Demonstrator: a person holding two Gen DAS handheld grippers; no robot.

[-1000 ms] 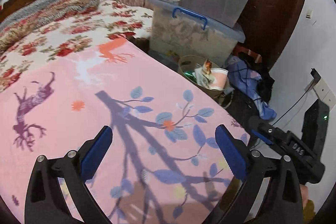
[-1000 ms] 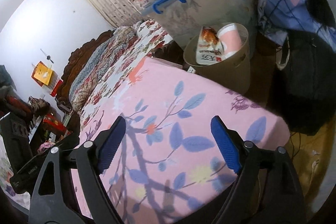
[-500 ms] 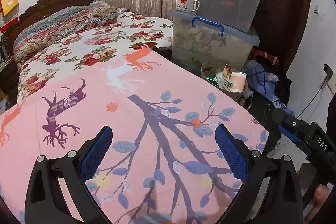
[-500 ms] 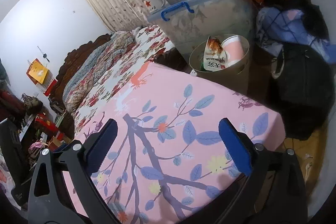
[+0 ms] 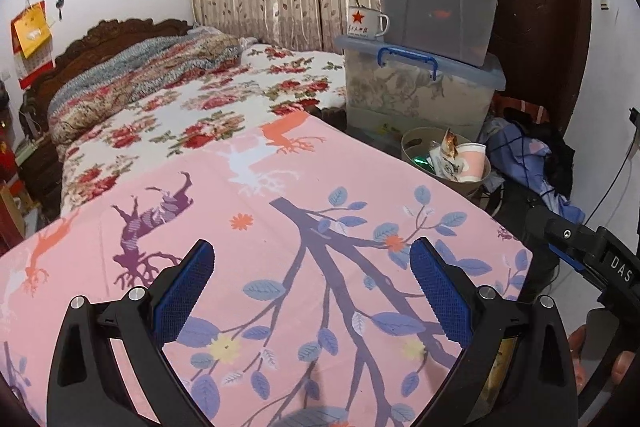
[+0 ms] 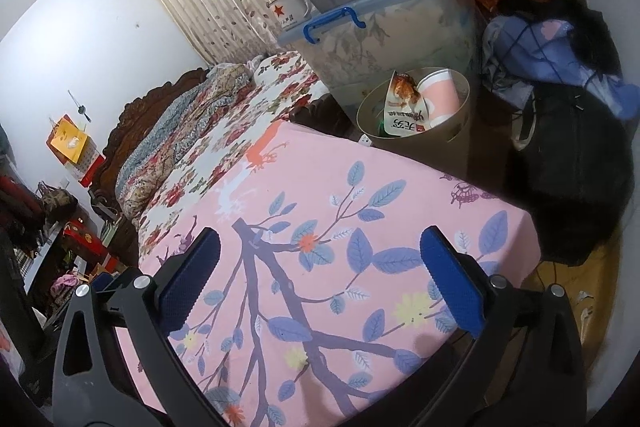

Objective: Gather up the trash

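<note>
A tan round waste bin (image 5: 416,139) (image 6: 448,143) stands on the floor beyond the far edge of the pink cloth-covered table (image 5: 300,235) (image 6: 340,227). It holds a snack wrapper (image 6: 404,107), a pink paper cup (image 5: 470,163) (image 6: 440,93) and other scraps. My left gripper (image 5: 312,287) is open and empty above the pink cloth. My right gripper (image 6: 320,279) is open and empty above the cloth too. The right gripper's body shows at the right edge of the left wrist view (image 5: 592,259).
Stacked clear storage boxes (image 5: 424,83) (image 6: 380,7) with an enamel mug (image 5: 366,23) stand behind the bin. A flowered bed (image 5: 180,107) lies to the left. Clothes and a black bag (image 6: 572,163) lie on the floor at the right.
Both grippers have pulled back and risen from the bin, so more of the room and table shows. Both stay open and empty.
</note>
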